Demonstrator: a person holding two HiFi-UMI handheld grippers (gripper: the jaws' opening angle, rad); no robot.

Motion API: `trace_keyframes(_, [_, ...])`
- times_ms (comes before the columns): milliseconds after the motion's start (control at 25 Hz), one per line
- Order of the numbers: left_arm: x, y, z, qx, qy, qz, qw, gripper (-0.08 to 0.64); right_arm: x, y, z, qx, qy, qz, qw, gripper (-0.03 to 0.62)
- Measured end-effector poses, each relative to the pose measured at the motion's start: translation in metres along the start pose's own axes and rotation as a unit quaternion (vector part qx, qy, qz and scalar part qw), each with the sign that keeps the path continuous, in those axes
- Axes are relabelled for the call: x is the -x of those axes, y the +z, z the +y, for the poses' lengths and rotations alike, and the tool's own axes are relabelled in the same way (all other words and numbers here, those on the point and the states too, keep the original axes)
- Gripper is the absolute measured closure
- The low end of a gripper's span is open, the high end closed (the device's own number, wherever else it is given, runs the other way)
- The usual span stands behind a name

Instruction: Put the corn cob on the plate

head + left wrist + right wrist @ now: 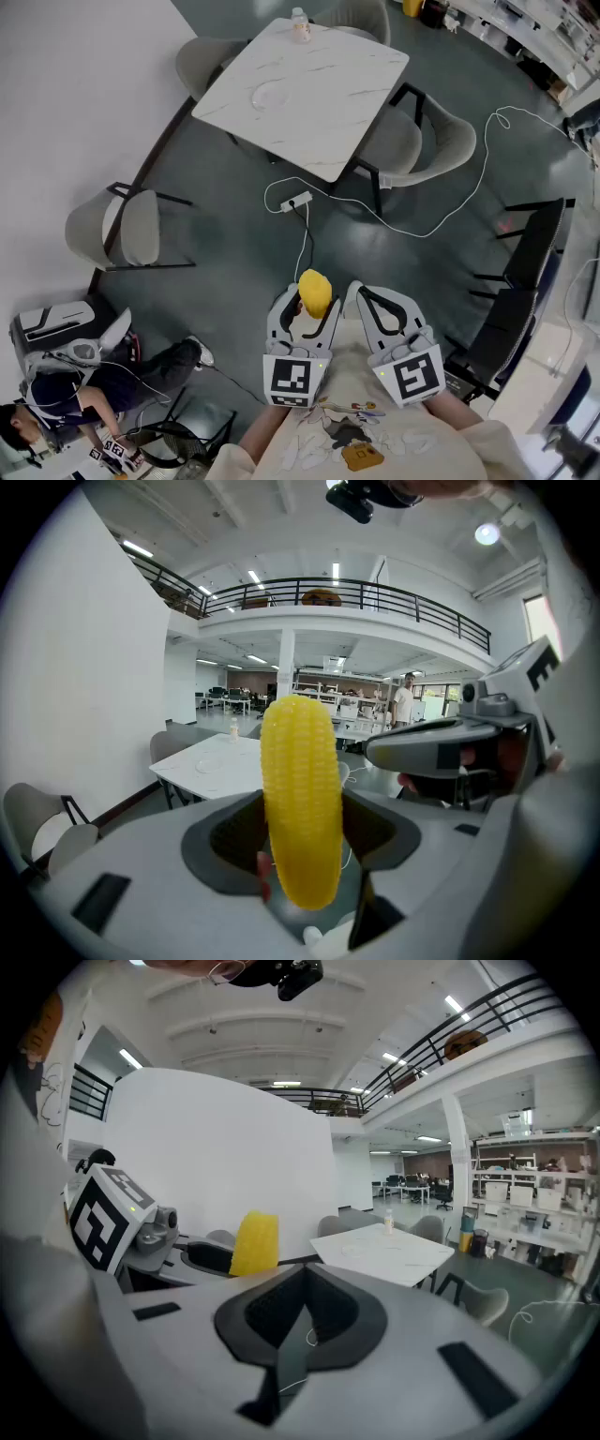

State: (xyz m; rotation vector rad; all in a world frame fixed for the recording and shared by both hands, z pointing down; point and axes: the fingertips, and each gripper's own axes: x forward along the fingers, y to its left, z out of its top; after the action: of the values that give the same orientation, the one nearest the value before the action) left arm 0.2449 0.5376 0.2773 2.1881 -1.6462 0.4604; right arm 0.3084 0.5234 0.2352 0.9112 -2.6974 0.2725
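1. This is looking like a large open-plan office with a lab side – a tall white hall, not a home.
2. A mezzanine is running round the hall behind a black railing [375,592], with a white column [286,663] holding it up.
3. Strip lights [255,576] are glowing along the ceiling.
4. Rows of desks [230,703] with office chairs are filling the far end.
5. Shelves [534,1162] are standing along one side, loaded with gear.
6. A white table [337,112] is standing on a dark grey floor [234,262] with grey chairs [127,230] round it – meeting furniture.
7. A power strip [296,201] and a white cable [427,234] are lying loose across the floor.
8. A person [103,389] is sitting low among equipment at the wall.
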Motion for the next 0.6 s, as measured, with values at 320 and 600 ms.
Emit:
trace_keyframes(320, [0.0041,-0.0031,0.0003,0.005,0.003,0.003,1.0,0.302,0.0017,-0.0029,0.0037,-0.002,0.002,0.007,1.0,0.589])
trace_keyframes(600, [0.002,-0.0057,-0.0008,0.01,0.009,0.005,0.9999,0.302,0.003,-0.0002,0.0041,-0.016,0.024,-0.011,1.0,0.589])
